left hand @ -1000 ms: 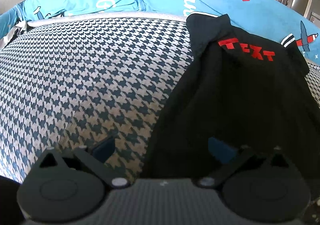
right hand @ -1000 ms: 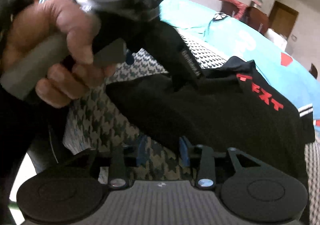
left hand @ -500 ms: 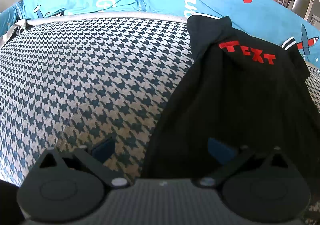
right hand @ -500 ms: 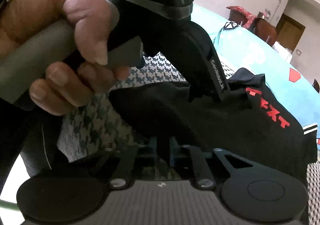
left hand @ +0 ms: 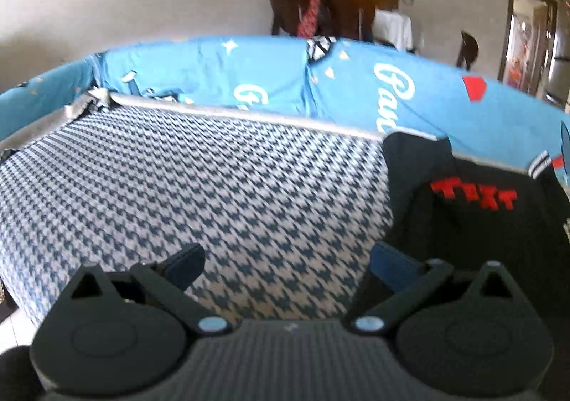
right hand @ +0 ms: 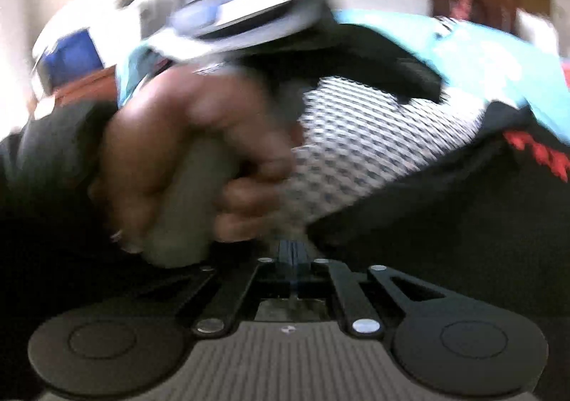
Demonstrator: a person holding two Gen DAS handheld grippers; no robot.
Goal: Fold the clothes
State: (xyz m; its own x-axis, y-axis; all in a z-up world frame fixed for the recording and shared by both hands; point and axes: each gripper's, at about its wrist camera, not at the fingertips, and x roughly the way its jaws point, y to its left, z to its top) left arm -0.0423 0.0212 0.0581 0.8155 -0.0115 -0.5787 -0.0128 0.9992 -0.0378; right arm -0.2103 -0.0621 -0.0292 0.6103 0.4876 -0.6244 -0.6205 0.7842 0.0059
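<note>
Clothes here means one black garment (left hand: pixel 491 233) with red lettering, which we see at the right of the left wrist view, lying on the houndstooth bed cover (left hand: pixel 199 180) with its far end up against the blue printed sheet (left hand: pixel 270 80). Our left hand-held gripper (left hand: pixel 285 258) stands wide open with nothing between its blue pads; its right pad sits at the garment's near left edge. The whole left and middle of the frame is bare cover, so there is ample room to lay a fold that way, bounded by the grey hem at the far side.

In the right wrist view, badly blurred, the garment (right hand: pixel 445 223) fills the lower right. Our right hand-held gripper (right hand: pixel 293 251) has its pads pressed together; whether cloth is pinched between them we cannot tell. The hand (right hand: pixel 185 159) holding the other tool crowds the left of the frame.

We judge an edge is being taken up; the next move needs the left pads to close on cloth.
</note>
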